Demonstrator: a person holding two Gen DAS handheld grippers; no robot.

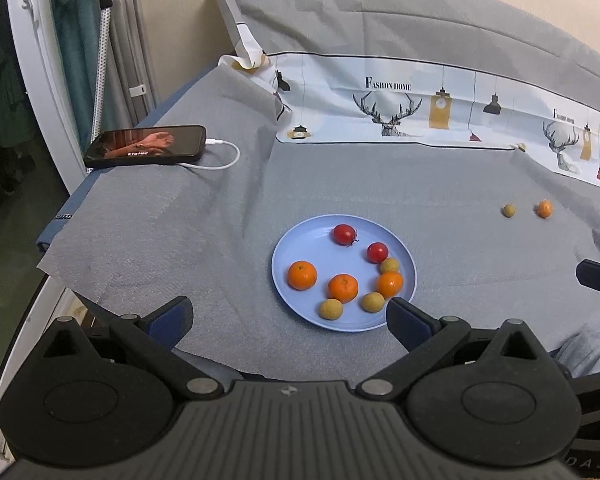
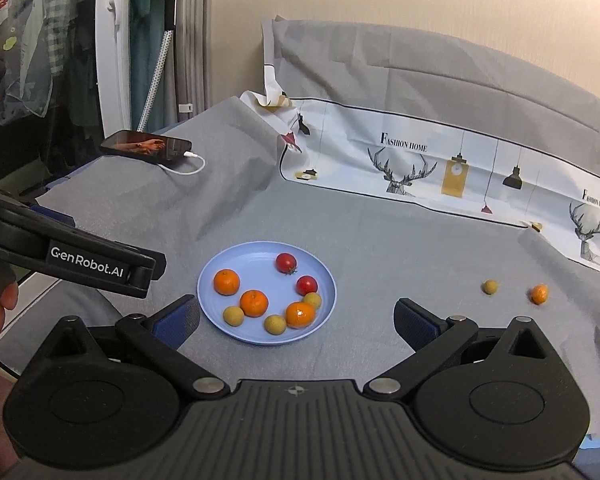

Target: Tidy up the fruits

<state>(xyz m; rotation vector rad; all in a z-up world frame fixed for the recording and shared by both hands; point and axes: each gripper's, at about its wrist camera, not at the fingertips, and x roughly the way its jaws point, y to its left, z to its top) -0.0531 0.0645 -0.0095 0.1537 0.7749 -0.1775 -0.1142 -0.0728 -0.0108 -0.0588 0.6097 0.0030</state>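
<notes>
The blue plate (image 2: 328,280) holds three tangerines (image 2: 226,282), two cherry tomatoes (image 2: 286,262) and three longans (image 2: 233,315); one longan (image 2: 489,287) and one tangerine (image 2: 539,294) lie apart on the grey cloth (image 2: 380,232); left gripper (image 1: 290,312) and right gripper (image 2: 296,316) both gape empty

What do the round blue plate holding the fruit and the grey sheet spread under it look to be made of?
The round blue plate looks like plastic: one even pastel colour, a smooth, faintly shiny surface and a thin raised rim. Glazed ceramic cannot be ruled out. The grey sheet looks like woven fabric: matt, with a fine textured weave and soft folds and creases near its edges.
</notes>
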